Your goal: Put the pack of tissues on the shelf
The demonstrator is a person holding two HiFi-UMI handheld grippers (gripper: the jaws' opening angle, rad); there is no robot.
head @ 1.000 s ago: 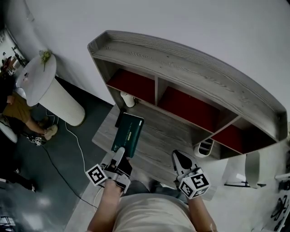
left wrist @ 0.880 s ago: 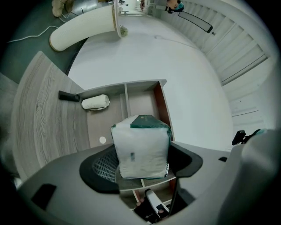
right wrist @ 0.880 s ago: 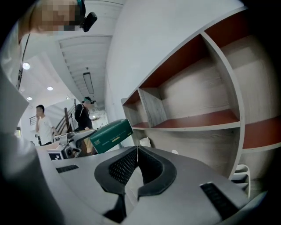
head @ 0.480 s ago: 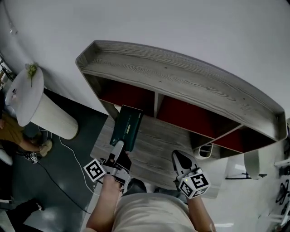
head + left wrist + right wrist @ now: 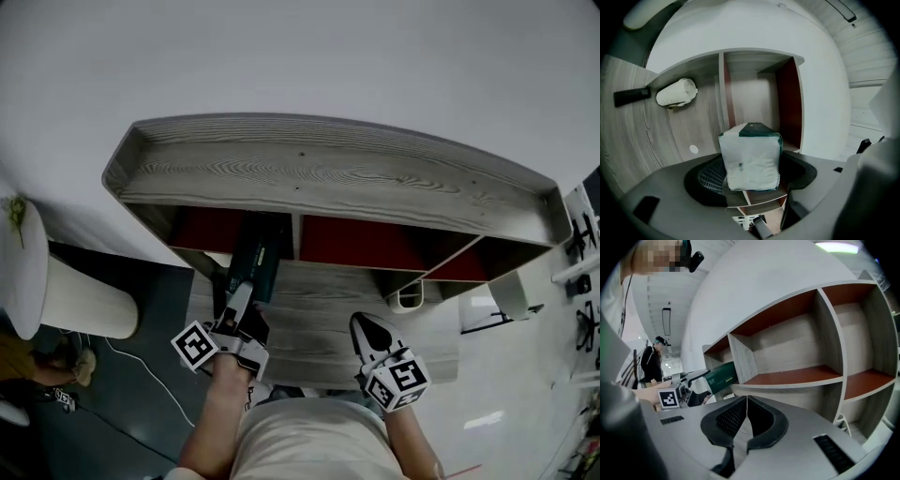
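The pack of tissues [image 5: 255, 261] is a long dark green pack with a white end [image 5: 751, 161]. My left gripper [image 5: 241, 298] is shut on its near end and holds it out level. The pack's far end reaches under the top board of the grey wooden shelf [image 5: 319, 173], at the left compartment beside a divider. In the left gripper view that compartment [image 5: 754, 96] lies straight ahead, with a wood back and a red side wall. My right gripper [image 5: 368, 330] hangs lower right, jaws shut on nothing [image 5: 746, 414]. From the right gripper view I see the pack [image 5: 719, 375] entering the shelf.
A white round pedestal table [image 5: 28, 272] stands at the left, and a cable [image 5: 141, 375] lies on the dark floor. A white basket [image 5: 405, 298] sits under the shelf's right part. A white roll [image 5: 677, 91] and a black item [image 5: 630, 96] lie on the lower board.
The left gripper has carried the pack forward, and its far end is now under the shelf's top board. The view has moved closer to the shelf. The right gripper has barely moved.
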